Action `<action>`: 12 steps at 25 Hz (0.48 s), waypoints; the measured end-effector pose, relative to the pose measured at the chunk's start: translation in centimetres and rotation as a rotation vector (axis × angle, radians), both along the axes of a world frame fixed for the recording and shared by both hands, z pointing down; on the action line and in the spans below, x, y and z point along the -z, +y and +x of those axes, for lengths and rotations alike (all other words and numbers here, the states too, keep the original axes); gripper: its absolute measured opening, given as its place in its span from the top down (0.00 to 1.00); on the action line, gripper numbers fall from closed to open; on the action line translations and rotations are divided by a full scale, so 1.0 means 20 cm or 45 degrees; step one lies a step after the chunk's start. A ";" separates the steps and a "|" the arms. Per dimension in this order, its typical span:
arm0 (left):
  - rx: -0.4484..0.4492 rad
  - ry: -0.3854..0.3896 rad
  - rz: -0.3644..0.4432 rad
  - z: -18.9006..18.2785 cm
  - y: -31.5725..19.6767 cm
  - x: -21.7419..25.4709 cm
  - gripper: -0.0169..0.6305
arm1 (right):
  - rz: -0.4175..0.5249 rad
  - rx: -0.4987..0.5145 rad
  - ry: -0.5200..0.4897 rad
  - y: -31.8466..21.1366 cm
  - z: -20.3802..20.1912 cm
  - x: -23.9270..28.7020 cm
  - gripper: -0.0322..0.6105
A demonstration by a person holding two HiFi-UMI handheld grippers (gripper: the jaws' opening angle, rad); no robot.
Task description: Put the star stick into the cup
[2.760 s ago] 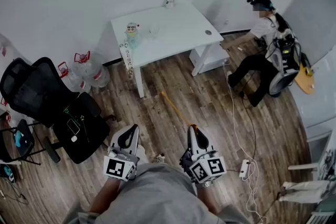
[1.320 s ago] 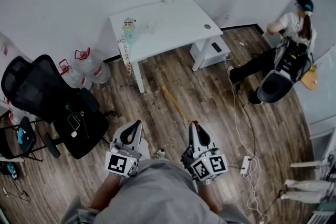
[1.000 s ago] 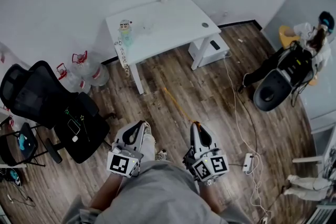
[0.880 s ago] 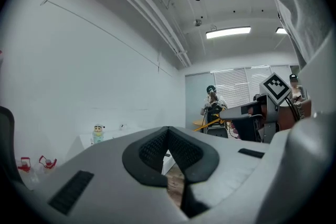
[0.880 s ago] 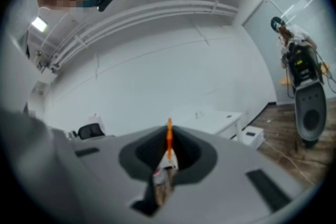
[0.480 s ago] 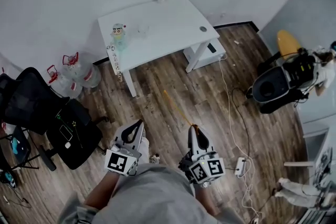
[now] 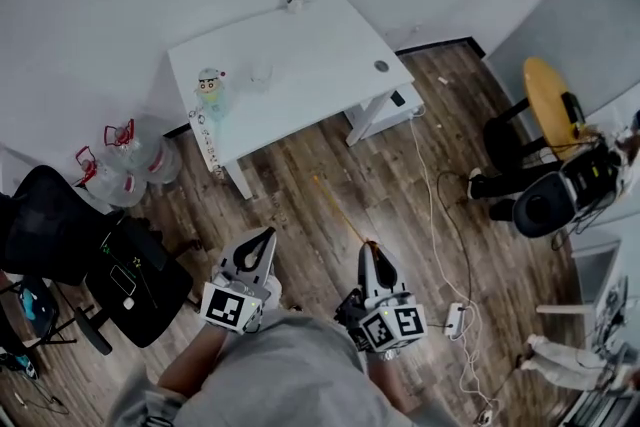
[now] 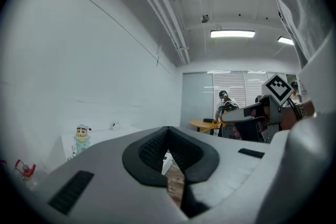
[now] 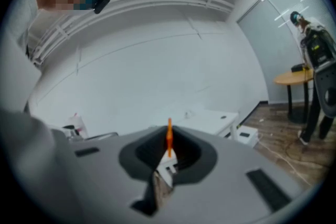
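Observation:
A thin orange star stick (image 7: pixel 340 211) points from my right gripper (image 7: pixel 367 248) toward the white table (image 7: pixel 330 45); its far end is too small to make out. That gripper is shut on the stick (image 9: pixel 169 137), which stands up between its dark pads. A clear cup (image 7: pixel 261 73) stands on the table near a small cartoon figurine (image 7: pixel 209 86). Another small cup (image 7: pixel 294 0) sits at the table's far edge. My left gripper (image 7: pixel 263 237) hovers beside the right one, shut and holding nothing. Both are well short of the table, above the wood floor.
A black office chair (image 7: pixel 50 225) and water jugs (image 7: pixel 120 165) stand at the left. A power strip (image 7: pixel 455 317) with cables lies on the floor at the right. Beyond it are a yellow round table (image 7: pixel 552 105) and a person with black gear (image 7: pixel 570 195). A white box (image 7: pixel 385 110) sits under the table.
The head view has swung, so the table now sits further left. The person at the right has moved off toward the right edge. Both grippers keep the same pose and grip.

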State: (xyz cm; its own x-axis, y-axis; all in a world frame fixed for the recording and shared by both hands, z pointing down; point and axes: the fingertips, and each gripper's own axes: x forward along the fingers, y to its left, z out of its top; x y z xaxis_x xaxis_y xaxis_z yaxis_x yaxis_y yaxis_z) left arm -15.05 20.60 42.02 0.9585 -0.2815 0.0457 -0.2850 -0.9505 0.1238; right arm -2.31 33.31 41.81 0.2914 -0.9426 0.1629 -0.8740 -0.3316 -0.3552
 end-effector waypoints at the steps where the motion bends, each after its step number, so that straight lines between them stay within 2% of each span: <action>1: -0.010 0.002 0.002 0.02 -0.04 0.00 0.93 | 0.000 -0.012 0.000 -0.04 0.02 0.00 0.88; 12: -0.058 0.025 0.037 0.16 -0.54 0.03 0.93 | 0.018 -0.042 0.016 -0.54 0.11 0.03 0.88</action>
